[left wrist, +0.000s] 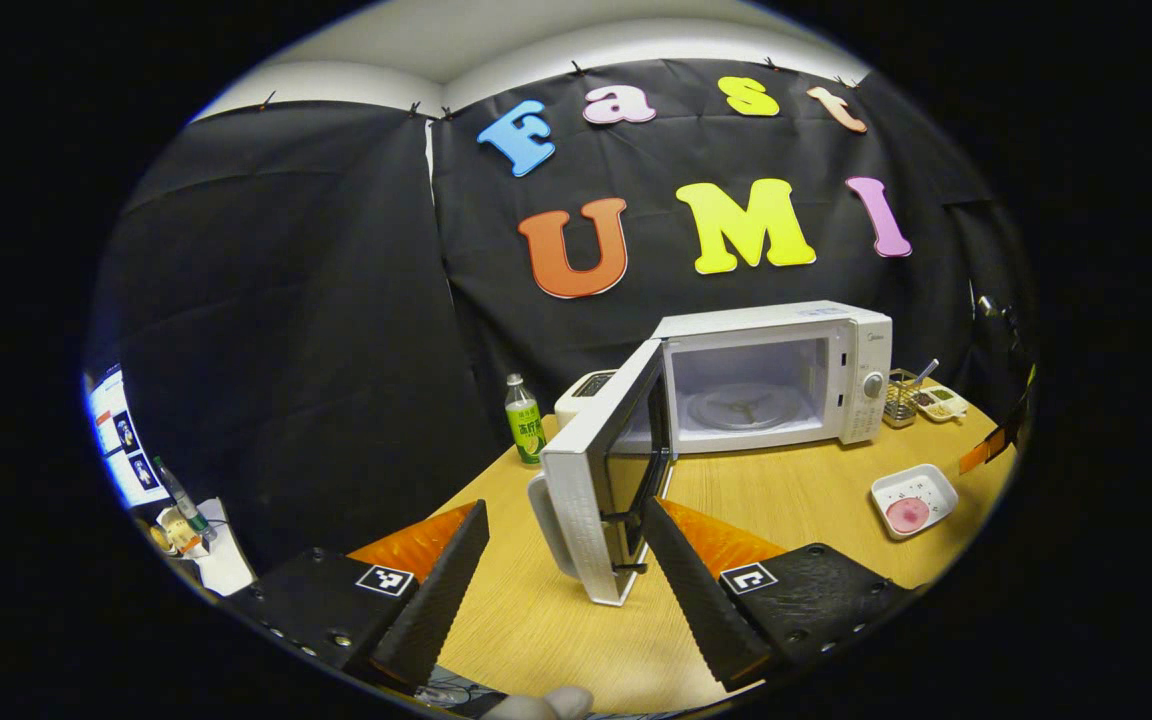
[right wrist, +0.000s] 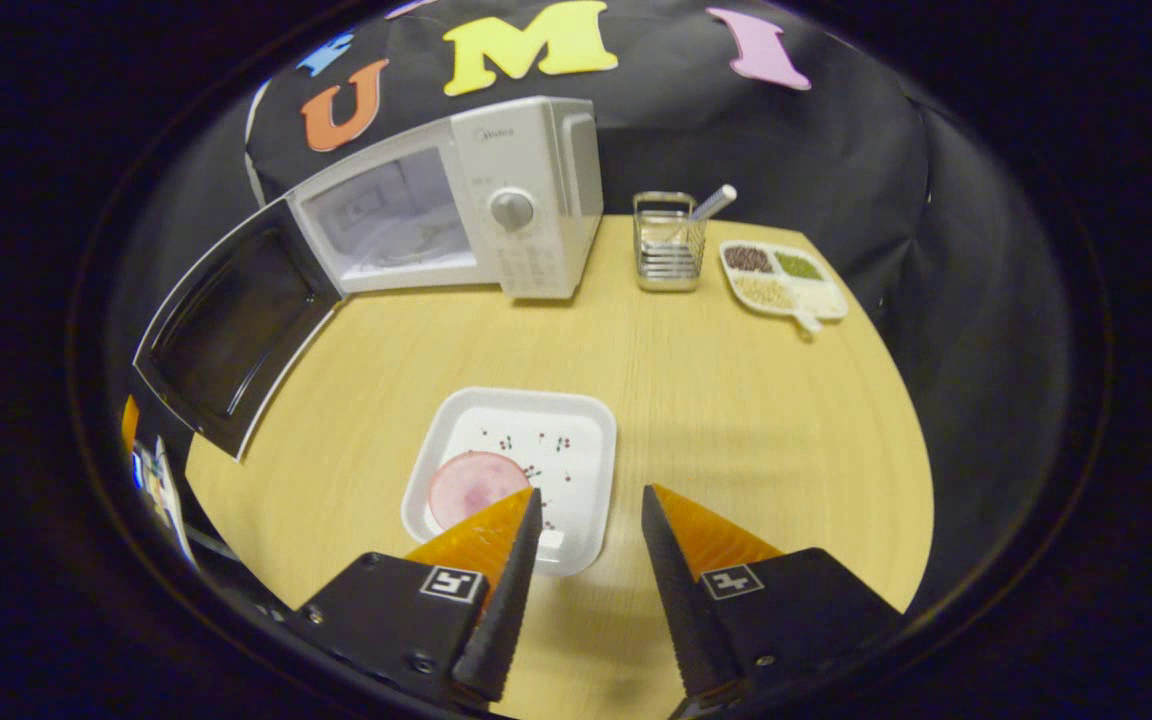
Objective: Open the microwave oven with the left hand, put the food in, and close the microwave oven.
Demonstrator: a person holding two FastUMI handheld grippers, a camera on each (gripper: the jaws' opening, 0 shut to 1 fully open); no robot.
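Observation:
The white microwave [left wrist: 776, 370] stands at the back of the wooden table [right wrist: 736, 420], its door [left wrist: 596, 490] swung wide open and the glass turntable showing inside. My left gripper [left wrist: 566, 510] is open, and the door's free edge stands between its fingers; the right finger is close against the door's inner side, the left finger apart from it. A white square dish [right wrist: 526, 450] holds a pink round slice of food [right wrist: 471, 485]. My right gripper [right wrist: 591, 495] hovers open over the dish's near edge with nothing between its fingers.
A green drink bottle [left wrist: 524, 420] and a small white appliance [left wrist: 584, 392] stand left of the microwave. To its right are a wire basket [right wrist: 669, 243] with a utensil and a divided tray of grains [right wrist: 781, 275]. A lit screen [left wrist: 121, 440] is at the far left.

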